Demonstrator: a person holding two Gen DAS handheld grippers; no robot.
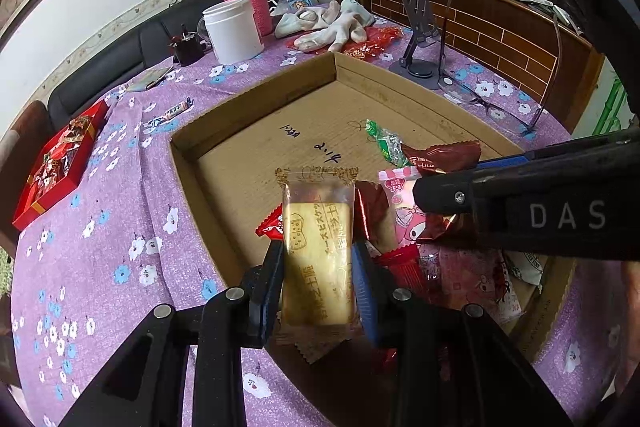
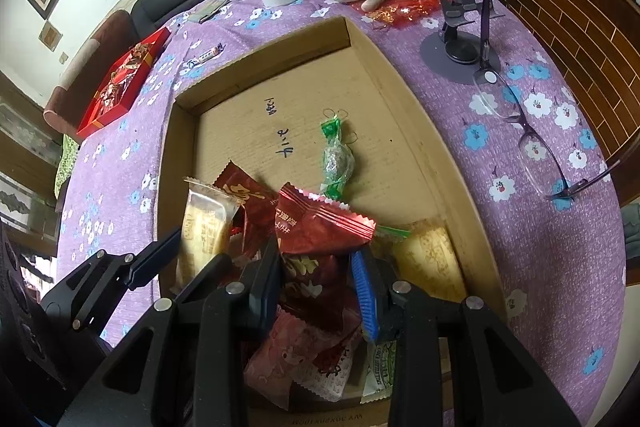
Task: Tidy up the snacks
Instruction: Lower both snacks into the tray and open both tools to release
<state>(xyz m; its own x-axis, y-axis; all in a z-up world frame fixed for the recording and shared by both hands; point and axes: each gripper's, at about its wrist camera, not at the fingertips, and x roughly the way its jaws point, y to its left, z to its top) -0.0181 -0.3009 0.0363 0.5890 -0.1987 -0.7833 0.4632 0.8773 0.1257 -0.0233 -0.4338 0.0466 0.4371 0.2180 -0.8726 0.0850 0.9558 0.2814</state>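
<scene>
Left wrist: left claw (image 1: 318, 267) tilted down, gripping biscuit packet (image 1: 318, 247).

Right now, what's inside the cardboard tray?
Cardboard tray: green candy lying alone mid-floor, snack packets heaped at the near end. The heap covers whatever lies beneath; far end bare except handwriting.

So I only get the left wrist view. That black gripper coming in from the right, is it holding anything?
Observer: Yes. In the right wrist view, the right gripper is shut on a dark red packet in the pile.
Operator: Is anything hidden behind it in the box?
Observer: A yellow packet lies flat against the right wall of the cardboard box, just beside that gripper.
</scene>
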